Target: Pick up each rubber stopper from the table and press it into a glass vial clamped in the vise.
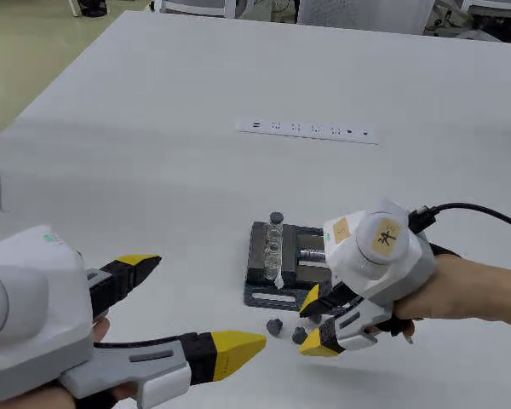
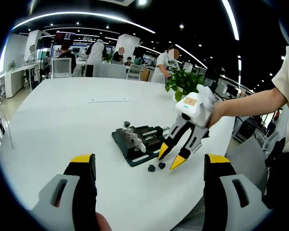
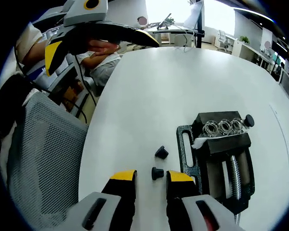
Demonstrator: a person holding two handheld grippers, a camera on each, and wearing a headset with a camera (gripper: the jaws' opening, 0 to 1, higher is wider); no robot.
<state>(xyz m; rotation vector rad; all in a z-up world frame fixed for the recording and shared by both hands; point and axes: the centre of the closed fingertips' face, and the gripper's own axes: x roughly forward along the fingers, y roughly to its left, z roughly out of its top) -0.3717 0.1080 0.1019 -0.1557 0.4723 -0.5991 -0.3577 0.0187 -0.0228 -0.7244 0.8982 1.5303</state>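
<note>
– Where does the vise (image 1: 262, 279) sit on the table (image 1: 153, 128)?
– Mid-table, holding a row of vials (image 1: 273, 251), with one stopper (image 1: 276, 218) on the farthest vial.
– What else is around it?
– Two loose stoppers (image 1: 274, 326) lie just near of the vise, the right gripper (image 1: 309, 325) at them. The left gripper (image 1: 209, 300) is near left, and a power strip (image 1: 307, 130) lies far behind

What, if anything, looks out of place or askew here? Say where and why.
Nothing spilled or broken. A white scrap sticks out of the vise beside the vials; its purpose is unclear. Two stoppers lie loose on the table, the nearer on its side.
</note>
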